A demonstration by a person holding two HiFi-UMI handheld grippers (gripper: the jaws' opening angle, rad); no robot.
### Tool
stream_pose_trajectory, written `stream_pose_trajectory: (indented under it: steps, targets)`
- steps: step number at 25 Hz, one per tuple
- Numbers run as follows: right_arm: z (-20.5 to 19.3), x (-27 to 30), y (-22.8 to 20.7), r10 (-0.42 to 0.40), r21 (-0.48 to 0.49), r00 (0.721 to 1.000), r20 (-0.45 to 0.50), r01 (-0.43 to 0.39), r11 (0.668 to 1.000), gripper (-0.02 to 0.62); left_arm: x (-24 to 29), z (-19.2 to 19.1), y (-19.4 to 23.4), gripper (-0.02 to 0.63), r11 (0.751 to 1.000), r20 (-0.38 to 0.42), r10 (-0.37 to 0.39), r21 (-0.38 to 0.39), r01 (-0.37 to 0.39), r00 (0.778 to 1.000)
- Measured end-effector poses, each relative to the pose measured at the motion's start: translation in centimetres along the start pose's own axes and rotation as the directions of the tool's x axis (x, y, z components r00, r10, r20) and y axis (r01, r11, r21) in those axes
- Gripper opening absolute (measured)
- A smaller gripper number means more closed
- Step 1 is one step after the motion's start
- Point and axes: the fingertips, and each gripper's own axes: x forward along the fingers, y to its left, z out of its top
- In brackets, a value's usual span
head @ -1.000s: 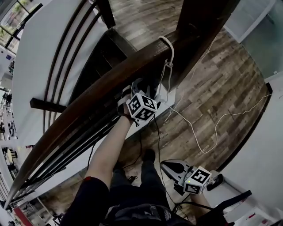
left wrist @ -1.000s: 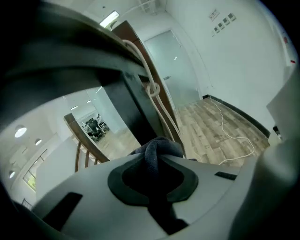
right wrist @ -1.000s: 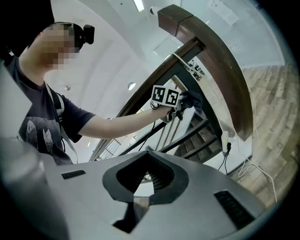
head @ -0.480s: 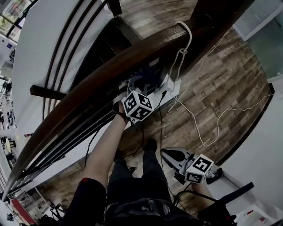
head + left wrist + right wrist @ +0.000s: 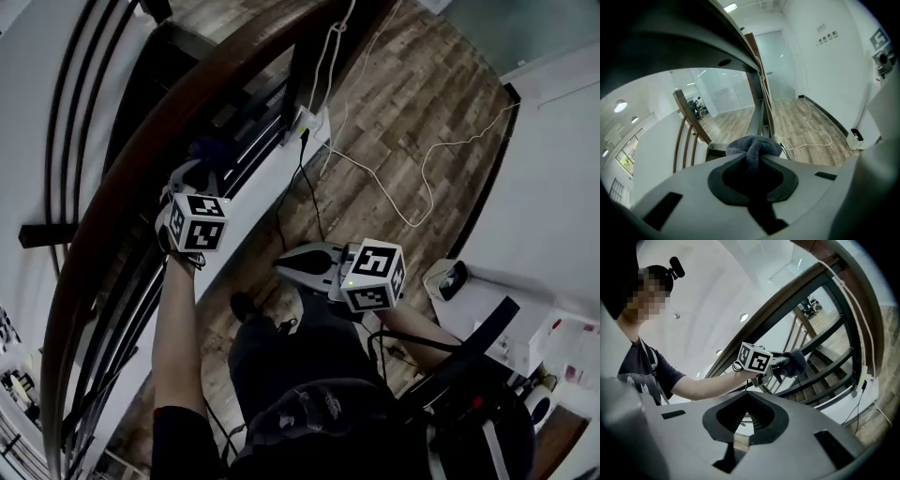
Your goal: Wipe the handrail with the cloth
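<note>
far left in the head view, three thin dark rails [image 5: 80, 84] curve over a pale area beyond the edge. next comes the handrail [image 5: 108, 220], a broad dark-brown wooden band that sweeps from the top centre down to the lower left corner. its top lies bare along the whole length that shows. under its right edge run several dark metal bars [image 5: 127, 305], parallel to it and close together, with only narrow slots between them.

my left tool [image 5: 194, 180] is up against that right edge, arm stretched out. its jaws are clamped on the cloth [image 5: 753, 146], a dark blue-grey bunch that bulges out past the tips. the cloth sits just under the handrail, level with the bars. i cannot tell whether it touches the wood or only the metal.

right of the bars a white ledge [image 5: 253, 202] follows the same line, and a white power strip [image 5: 314, 122] lies at its upper end beside a dark post [image 5: 307, 56]. past the ledge the wooden plank floor [image 5: 375, 103] opens wide. a white cable [image 5: 419, 178] loops loosely across it, and a dark lead [image 5: 309, 202] trails down from the strip toward my feet.

my right tool [image 5: 286, 263] hangs low over that floor, near my body and well apart from the handrail, pointing left. its jaws meet at the tips with a slim gap behind, and nothing is between them.

at the far right a black skirting board [image 5: 487, 178] edges the floor below a white wall [image 5: 553, 169].
</note>
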Motion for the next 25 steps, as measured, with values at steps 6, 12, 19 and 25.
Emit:
stream_pose_trajectory:
  steps: [6, 12, 19, 25]
  targets:
    - [-3.3, 7.4, 6.0, 0.013, -0.047, 0.998, -0.057, -0.015, 0.999, 0.002, -7.7, -10.5, 1.9, 0.040, 0.999, -0.017, -0.013, -0.030, 0.012, 1.000]
    - [-6.1, 10.2, 13.1, 0.136, -0.064, 0.981, -0.138, -0.146, 0.987, 0.002, -17.6, -18.9, 3.7, 0.040, 0.981, -0.052, 0.026, -0.191, -0.035, 0.998]
    - [-10.6, 13.3, 14.2, 0.253, 0.021, 0.934, -0.252, -0.256, 0.967, 0.002, -26.5, -30.1, 8.6, 0.040, 0.905, -0.178, 0.165, -0.363, -0.221, 0.970]
    - [-14.4, 18.2, 20.5, 0.238, 0.005, 0.912, -0.334, -0.251, 0.968, 0.002, -35.5, -39.5, 11.4, 0.040, 0.836, -0.176, 0.201, -0.482, -0.263, 0.964]
